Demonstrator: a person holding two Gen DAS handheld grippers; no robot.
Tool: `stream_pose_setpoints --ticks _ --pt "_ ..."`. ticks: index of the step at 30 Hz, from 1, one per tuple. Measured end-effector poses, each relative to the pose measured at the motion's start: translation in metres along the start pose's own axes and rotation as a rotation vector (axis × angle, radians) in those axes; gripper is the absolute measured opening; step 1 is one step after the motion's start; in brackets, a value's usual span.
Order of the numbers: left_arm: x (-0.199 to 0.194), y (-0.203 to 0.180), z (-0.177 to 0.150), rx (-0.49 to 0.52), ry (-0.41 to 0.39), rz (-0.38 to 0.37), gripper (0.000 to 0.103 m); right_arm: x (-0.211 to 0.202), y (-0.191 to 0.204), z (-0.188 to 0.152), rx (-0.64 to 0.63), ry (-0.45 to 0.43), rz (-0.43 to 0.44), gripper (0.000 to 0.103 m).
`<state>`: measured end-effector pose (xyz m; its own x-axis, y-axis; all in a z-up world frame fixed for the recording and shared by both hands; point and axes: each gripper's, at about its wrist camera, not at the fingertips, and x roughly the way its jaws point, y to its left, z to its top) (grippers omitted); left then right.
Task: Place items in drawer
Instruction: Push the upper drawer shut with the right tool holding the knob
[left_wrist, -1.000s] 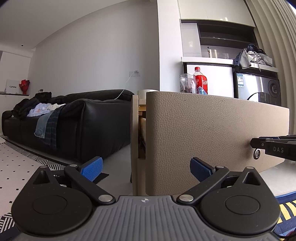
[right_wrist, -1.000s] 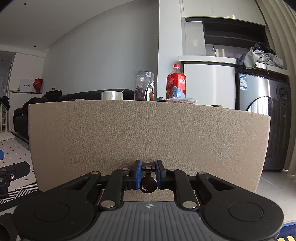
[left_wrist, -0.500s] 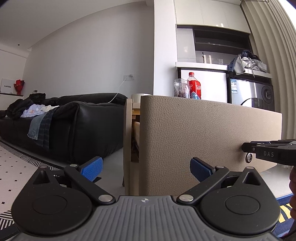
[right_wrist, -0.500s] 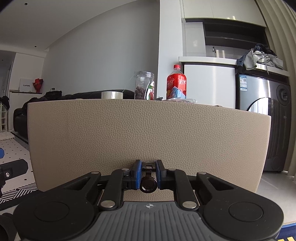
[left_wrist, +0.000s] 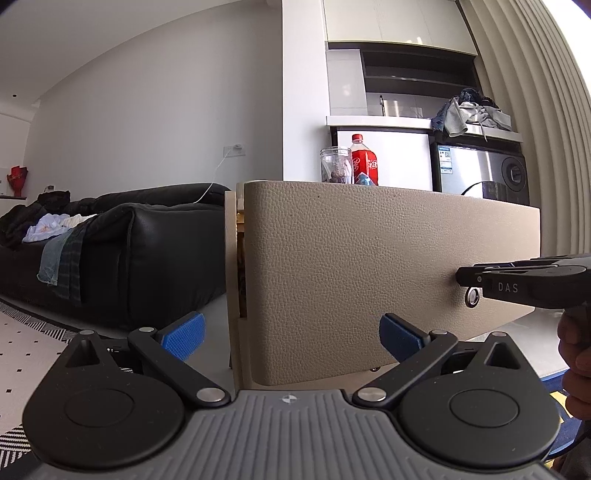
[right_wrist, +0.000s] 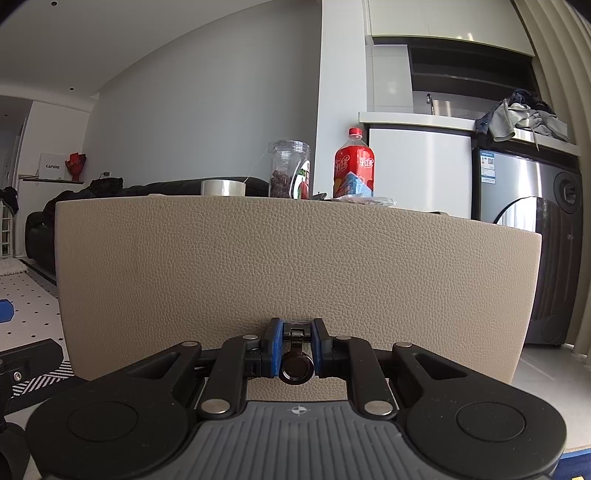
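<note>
A beige leather-textured drawer front (right_wrist: 295, 273) fills the right wrist view. My right gripper (right_wrist: 297, 341) is shut on the drawer's dark ring pull (right_wrist: 296, 363). In the left wrist view the drawer front (left_wrist: 369, 266) stands pulled out from the cabinet side (left_wrist: 232, 280), with a gap showing wood inside. My left gripper (left_wrist: 291, 332) is open and holds nothing, low before the drawer's left corner. The right gripper (left_wrist: 517, 282) enters from the right at the ring pull (left_wrist: 472, 296). On top stand a tape roll (right_wrist: 222, 187), a glass jar (right_wrist: 289, 168) and a red bottle (right_wrist: 354, 165).
A black sofa (left_wrist: 110, 251) with clothes on it lies to the left, over a patterned rug (left_wrist: 26, 332). A washing machine (right_wrist: 535, 251) stands behind at the right, with clothes (right_wrist: 524, 118) piled on the counter above. A hand (left_wrist: 576, 362) shows at the right edge.
The left gripper has sunk lower and drawn back a little, so the drawer front sits higher in its view. The right gripper stays shut on the ring pull, and the drawer looks much the same.
</note>
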<state>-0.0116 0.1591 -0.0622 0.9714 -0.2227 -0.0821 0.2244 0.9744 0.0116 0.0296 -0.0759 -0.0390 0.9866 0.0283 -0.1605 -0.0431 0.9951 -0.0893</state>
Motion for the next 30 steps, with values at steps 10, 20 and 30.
stream_pose_setpoints --ticks 10,20,30 --pt "-0.004 0.007 -0.001 -0.038 -0.027 -0.002 0.103 0.011 0.001 0.004 -0.007 0.014 0.0 0.018" --pt "-0.003 0.011 -0.002 -0.057 -0.028 -0.014 0.103 0.019 0.001 0.006 -0.012 0.02 -0.004 0.018" --pt "-0.004 0.017 -0.003 -0.086 -0.04 -0.02 0.103 0.031 0.001 0.01 -0.014 0.033 -0.012 0.018"
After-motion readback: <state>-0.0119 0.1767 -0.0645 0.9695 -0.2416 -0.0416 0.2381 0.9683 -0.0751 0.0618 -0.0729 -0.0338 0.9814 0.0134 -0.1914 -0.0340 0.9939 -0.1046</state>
